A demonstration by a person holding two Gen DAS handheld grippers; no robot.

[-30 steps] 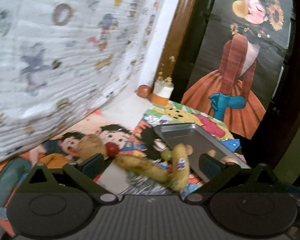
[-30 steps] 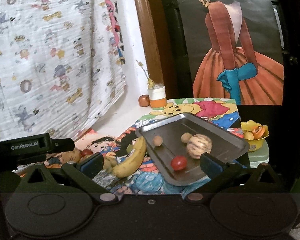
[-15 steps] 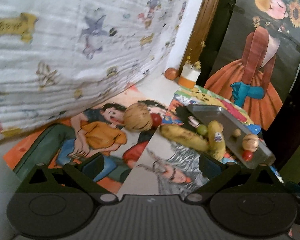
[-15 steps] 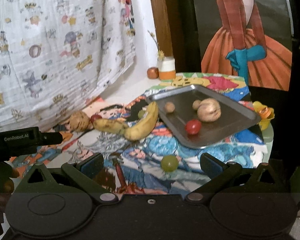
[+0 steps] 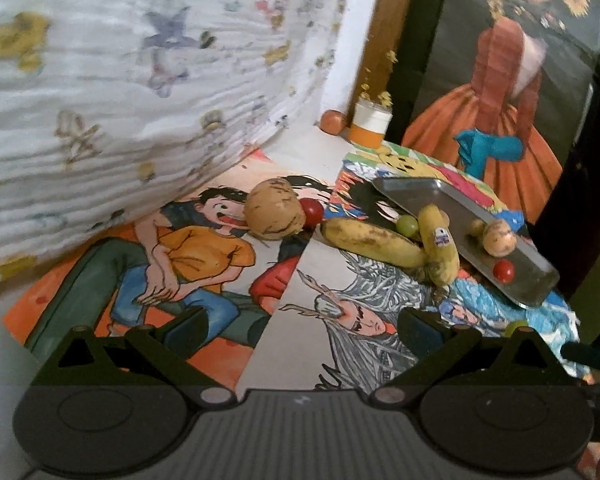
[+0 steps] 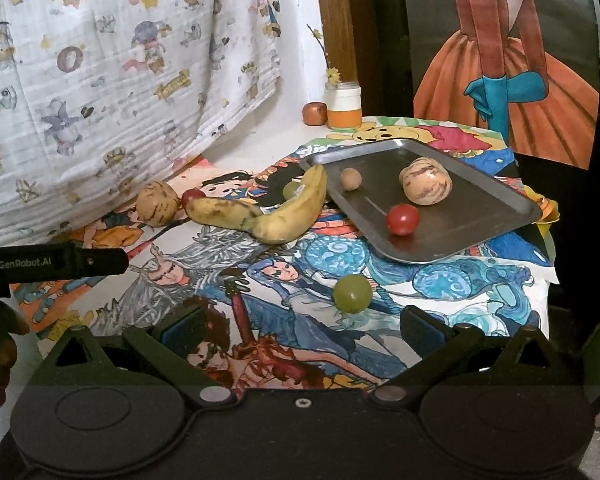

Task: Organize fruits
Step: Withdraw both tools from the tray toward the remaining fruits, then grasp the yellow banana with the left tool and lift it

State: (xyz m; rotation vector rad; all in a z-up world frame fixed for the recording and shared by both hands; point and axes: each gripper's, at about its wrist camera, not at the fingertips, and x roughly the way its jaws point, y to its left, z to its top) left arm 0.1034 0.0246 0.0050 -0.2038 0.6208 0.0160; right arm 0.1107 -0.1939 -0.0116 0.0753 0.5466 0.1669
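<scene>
Both grippers hang back over the near edge of the bench, jaws spread wide and holding nothing: the left gripper (image 5: 300, 322) faces the melon, the right gripper (image 6: 300, 322) sits just short of a loose green grape (image 6: 352, 293).

The tray (image 6: 496, 224) already carries a striped melon (image 6: 425, 185), a cherry tomato (image 6: 402, 219) and a small brown fruit (image 6: 350, 178). Off the tray lie two joined bananas (image 6: 260, 216), the tip of one touching the tray's rim, a second melon (image 5: 275, 213) with a tomato (image 5: 313, 211) tucked against it, and another grape (image 5: 407, 224) wedged behind the bananas.

The near grape looks the likeliest pick. It is light, smooth and round, so I'd expect it to squirt or roll if pinched off-centre; take it across its widest part, gently, since the skin would split under a hard squeeze. The bananas are soft and spotted, so they would be best held near the joined stems. The melon is heavier and firm, so it wants a wide grip at its middle.
</scene>
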